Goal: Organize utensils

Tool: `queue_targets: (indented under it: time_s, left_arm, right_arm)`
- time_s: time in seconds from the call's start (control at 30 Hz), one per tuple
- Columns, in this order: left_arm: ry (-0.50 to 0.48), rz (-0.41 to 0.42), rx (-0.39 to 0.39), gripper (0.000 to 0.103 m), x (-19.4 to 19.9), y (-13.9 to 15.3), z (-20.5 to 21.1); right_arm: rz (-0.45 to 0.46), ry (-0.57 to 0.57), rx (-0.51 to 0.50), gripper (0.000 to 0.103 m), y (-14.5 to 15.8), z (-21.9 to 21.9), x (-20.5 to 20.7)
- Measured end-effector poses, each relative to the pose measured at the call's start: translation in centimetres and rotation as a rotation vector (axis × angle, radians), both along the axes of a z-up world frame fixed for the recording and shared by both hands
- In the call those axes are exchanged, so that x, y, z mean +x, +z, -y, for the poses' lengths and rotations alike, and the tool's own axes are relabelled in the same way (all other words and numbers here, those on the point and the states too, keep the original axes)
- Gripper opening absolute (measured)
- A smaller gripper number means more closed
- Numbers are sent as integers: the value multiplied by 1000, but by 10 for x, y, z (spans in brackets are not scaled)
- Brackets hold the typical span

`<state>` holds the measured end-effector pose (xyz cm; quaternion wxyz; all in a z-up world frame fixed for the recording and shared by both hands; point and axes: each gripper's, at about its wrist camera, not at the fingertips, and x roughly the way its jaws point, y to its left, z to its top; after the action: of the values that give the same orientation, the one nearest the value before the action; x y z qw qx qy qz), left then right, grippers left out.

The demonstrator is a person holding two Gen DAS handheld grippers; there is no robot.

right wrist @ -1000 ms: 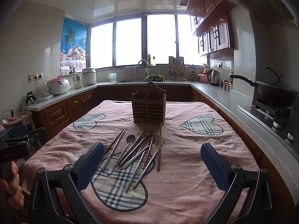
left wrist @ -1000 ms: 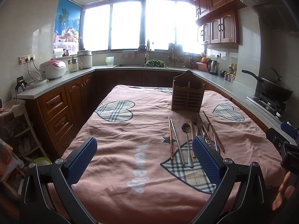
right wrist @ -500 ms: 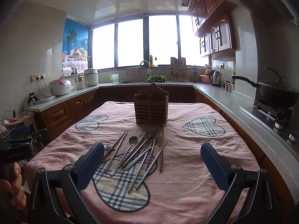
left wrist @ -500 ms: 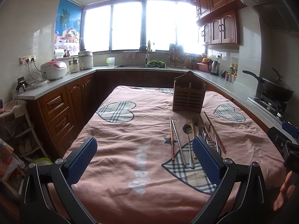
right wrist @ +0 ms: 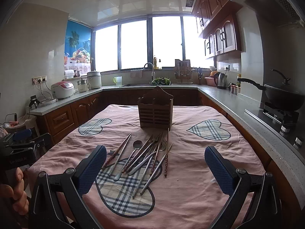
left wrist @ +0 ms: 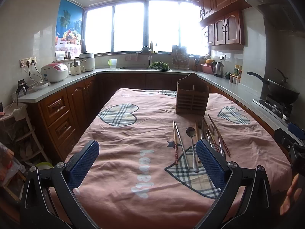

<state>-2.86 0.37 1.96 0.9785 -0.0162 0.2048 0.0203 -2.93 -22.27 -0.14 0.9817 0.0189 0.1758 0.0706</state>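
Observation:
A loose pile of utensils (right wrist: 144, 156), with several chopsticks, forks and a spoon (right wrist: 137, 144), lies on the pink cloth-covered table (right wrist: 200, 171) in front of a wooden slatted utensil holder (right wrist: 155, 112). The pile (left wrist: 198, 139) and the holder (left wrist: 192, 98) also show in the left wrist view. My right gripper (right wrist: 155, 169) is open and empty, hovering above the near end of the pile. My left gripper (left wrist: 147, 164) is open and empty, left of the pile; its right finger (left wrist: 209, 166) hides some handles.
Kitchen counters (right wrist: 247, 106) surround the table on three sides. A wok (right wrist: 282, 95) sits on the stove at right, a rice cooker (right wrist: 62, 89) at left, a sink (right wrist: 148, 84) under the window. The cloth (left wrist: 133, 133) left of the pile is bare.
Both grippers have shifted slightly up and forward, so the table and the utensils sit a little lower in both views. Both stay open and nothing on the table moved.

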Motion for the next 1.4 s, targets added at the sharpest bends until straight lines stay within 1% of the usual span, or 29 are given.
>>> queue_targets:
  time_s: [0.5, 0.77, 0.9, 1.0, 1.17, 1.33, 1.4]
  left_arm:
    - [4, 1, 1, 103, 0, -3, 0]
    - [-16, -24, 1, 103, 12, -8, -1]
    - [-49, -64, -18, 103, 29, -12, -3]
    - [-59, -92, -10, 103, 45, -15, -3]
    - [-82, -169, -16, 103, 82, -20, -4]
    - [-113, -248, -18, 103, 123, -29, -2]
    - [-120, -275, -15, 102, 138, -34, 1]
  right_arm:
    - [-2, 1, 3, 103, 0, -1, 0]
    - [-19, 6, 11, 103, -1, -1, 7]
    - [-50, 23, 28, 103, -4, 3, 20]
    - [-99, 40, 62, 103, -8, 9, 36]
    - [-179, 58, 109, 103, -17, 17, 68]
    - [-241, 73, 131, 102, -25, 22, 102]
    - [-273, 84, 156, 101, -28, 27, 118]
